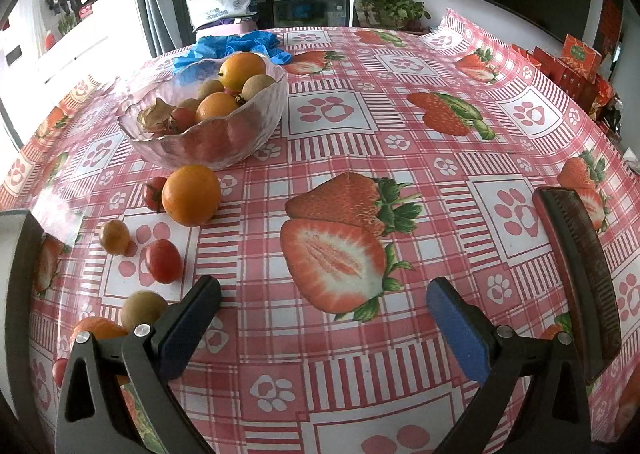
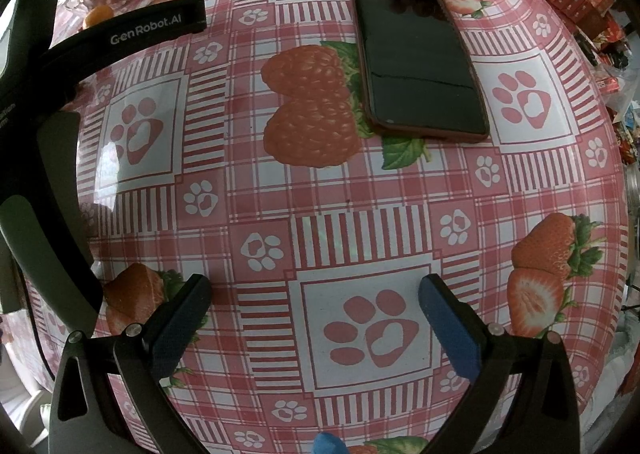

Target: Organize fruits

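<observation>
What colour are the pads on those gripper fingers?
Blue pads, clearest in the left wrist view.

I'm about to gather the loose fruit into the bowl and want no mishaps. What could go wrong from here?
1. The loose orange and small round fruits beside the glass bowl could roll if nudged by the open left gripper.
2. The bowl is already heaped; added fruit may tumble out.
3. The phone lies ahead of the open right gripper and could be knocked.
</observation>
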Action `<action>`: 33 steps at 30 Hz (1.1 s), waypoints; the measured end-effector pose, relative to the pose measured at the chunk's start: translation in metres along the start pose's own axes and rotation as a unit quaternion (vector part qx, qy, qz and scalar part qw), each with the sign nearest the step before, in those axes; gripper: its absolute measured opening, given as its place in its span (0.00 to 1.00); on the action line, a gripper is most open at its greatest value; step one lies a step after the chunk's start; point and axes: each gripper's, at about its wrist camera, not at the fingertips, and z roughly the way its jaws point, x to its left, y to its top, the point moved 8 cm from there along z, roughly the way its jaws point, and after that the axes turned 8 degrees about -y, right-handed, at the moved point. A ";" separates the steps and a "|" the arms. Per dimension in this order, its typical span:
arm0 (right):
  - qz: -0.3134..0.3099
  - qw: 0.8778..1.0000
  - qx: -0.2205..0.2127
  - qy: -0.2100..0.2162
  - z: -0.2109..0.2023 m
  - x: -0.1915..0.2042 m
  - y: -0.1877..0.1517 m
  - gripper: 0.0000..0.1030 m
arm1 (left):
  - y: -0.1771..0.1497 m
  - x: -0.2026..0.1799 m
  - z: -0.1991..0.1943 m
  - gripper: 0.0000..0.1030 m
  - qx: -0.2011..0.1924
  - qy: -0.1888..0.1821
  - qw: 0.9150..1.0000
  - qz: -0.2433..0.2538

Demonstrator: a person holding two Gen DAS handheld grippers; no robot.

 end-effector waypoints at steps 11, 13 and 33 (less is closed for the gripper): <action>0.000 1.000 0.020 0.000 0.001 0.002 0.008 1.00 | 0.000 0.000 0.000 1.00 0.000 0.000 1.000 0.000; 0.000 1.000 0.026 0.000 0.002 0.002 0.011 1.00 | 0.000 0.000 0.000 1.00 0.000 0.000 1.000 0.000; -0.005 0.997 0.071 0.004 0.016 0.003 0.035 1.00 | 0.002 0.000 0.006 1.00 0.081 0.005 0.997 -0.018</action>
